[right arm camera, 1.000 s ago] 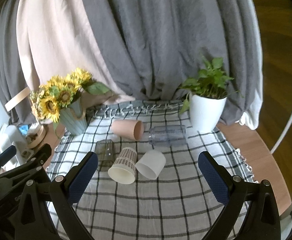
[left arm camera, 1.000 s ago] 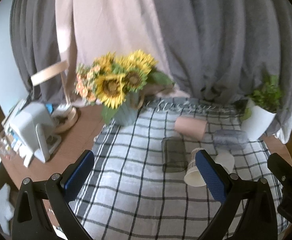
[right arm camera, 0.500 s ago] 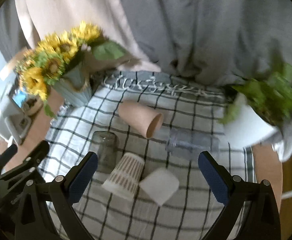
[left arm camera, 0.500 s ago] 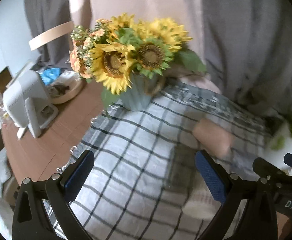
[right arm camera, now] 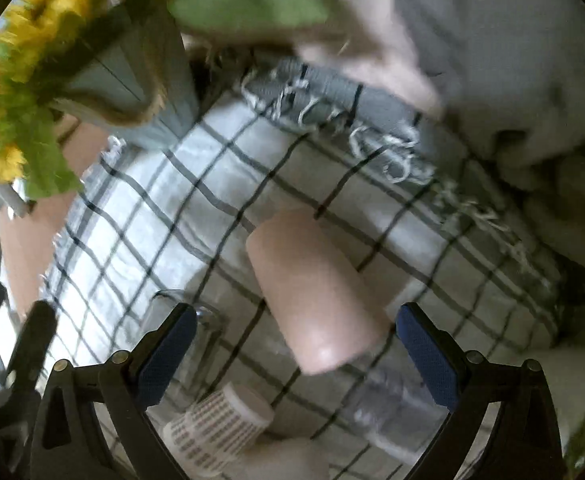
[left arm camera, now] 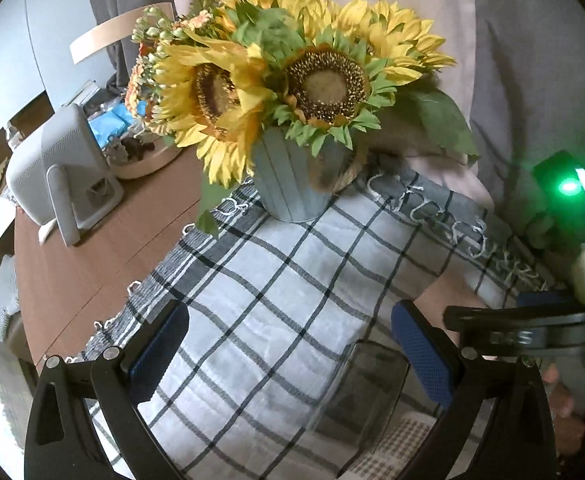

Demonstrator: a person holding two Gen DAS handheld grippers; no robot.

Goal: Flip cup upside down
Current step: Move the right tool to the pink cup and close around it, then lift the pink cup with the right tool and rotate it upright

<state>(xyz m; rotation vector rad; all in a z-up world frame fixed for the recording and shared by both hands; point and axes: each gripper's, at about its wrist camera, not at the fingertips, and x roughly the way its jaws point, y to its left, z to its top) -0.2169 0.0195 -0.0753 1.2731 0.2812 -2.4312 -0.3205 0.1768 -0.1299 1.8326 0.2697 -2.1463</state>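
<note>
A pink cup lies on its side on the checked cloth, its wall between the jaws of my open right gripper. A dotted paper cup, a dark glass and a clear glass lie close below it. My left gripper is open and empty above the cloth. The dark glass lies just inside its right finger, and part of the pink cup shows behind that finger. The right gripper's body reaches in from the right.
A grey-blue vase of sunflowers stands at the cloth's far left corner, close to both grippers. A white device and a bowl sit on the brown table to the left. Curtains hang behind.
Both grippers have moved forward and down toward the cups. The right gripper has closed in on the pink cup, which now lies between its open fingers.
</note>
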